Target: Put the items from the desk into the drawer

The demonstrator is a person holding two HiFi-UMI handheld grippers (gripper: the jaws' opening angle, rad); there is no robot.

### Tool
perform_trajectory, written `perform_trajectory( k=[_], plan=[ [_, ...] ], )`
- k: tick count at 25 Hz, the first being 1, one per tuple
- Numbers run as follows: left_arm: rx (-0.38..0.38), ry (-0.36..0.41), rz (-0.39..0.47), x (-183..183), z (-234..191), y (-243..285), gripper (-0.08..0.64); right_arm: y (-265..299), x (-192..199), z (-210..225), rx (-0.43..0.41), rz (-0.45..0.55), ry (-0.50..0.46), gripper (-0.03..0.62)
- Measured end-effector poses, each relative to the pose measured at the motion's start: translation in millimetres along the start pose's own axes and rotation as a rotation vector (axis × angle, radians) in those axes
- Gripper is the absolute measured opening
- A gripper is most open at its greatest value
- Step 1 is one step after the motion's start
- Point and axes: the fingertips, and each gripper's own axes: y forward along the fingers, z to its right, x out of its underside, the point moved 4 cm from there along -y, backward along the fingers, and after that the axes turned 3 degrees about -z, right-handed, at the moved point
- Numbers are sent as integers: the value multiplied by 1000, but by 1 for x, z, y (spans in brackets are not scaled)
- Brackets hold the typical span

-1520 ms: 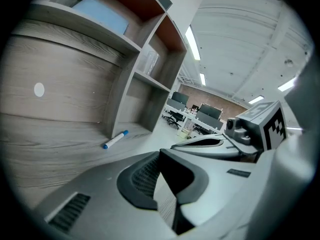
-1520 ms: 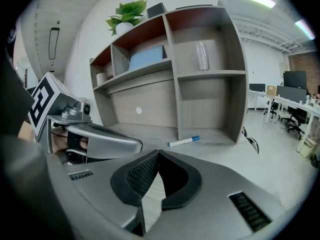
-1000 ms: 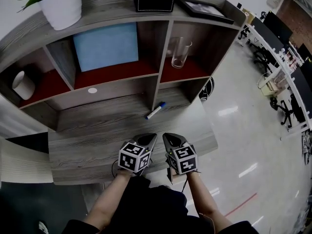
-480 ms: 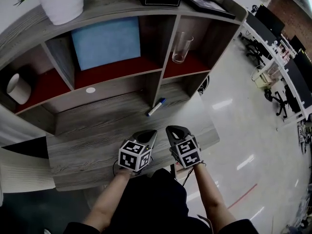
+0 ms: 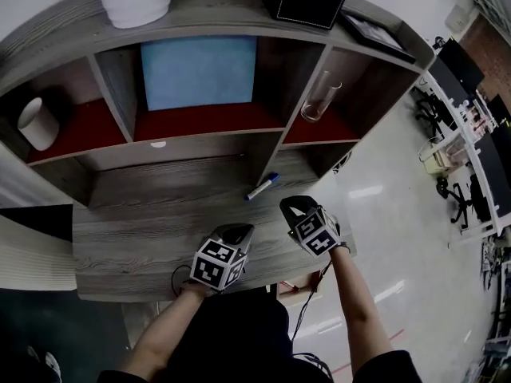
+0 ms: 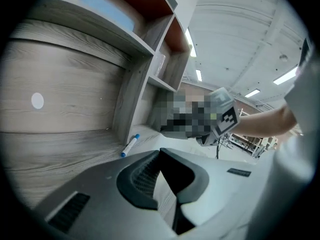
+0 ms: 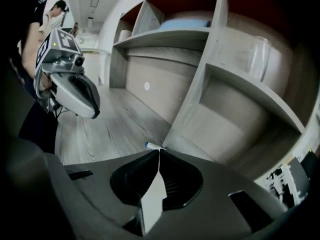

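The marker (image 5: pixel 262 186) lies on the desk (image 5: pixel 128 230), just ahead of the right gripper (image 5: pixel 292 207) but not touching it. The left gripper (image 5: pixel 237 232) is farther from it. Both grippers have their jaws together, with nothing between them. In the shelf unit (image 5: pixel 270 146), the left compartment holds a white cup (image 5: pixel 37 124), the middle one a blue panel (image 5: pixel 200 72), and the right one a clear glass (image 5: pixel 319 98). The marker lies flat and diagonal, with its blue cap toward the shelf unit.

We get even, fairly bright indoor light. Ceiling lamps (image 6: pixel 252 93) glare in the left gripper view and streak the glossy floor (image 5: pixel 383 214). Shelf (image 5: pixel 200 146) recesses fall dark; the desk (image 5: pixel 160 230) carries soft shadows. Every view bows toward black, vignetted corners.
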Motion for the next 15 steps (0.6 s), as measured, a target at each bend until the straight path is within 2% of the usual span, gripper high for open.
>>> perform_trajectory(
  k=[6, 9, 15],
  plan=[
    [-25, 3, -39, 3, 1, 9, 18, 48, 4, 19, -165, -71, -206, 63],
    [-35, -25, -49, 5, -1, 15, 18, 70, 4, 24, -240, -93, -290, 73],
    [-81, -51, -66, 6, -18, 23, 18, 103, 19, 29, -365, -190, -545, 101]
  ],
)
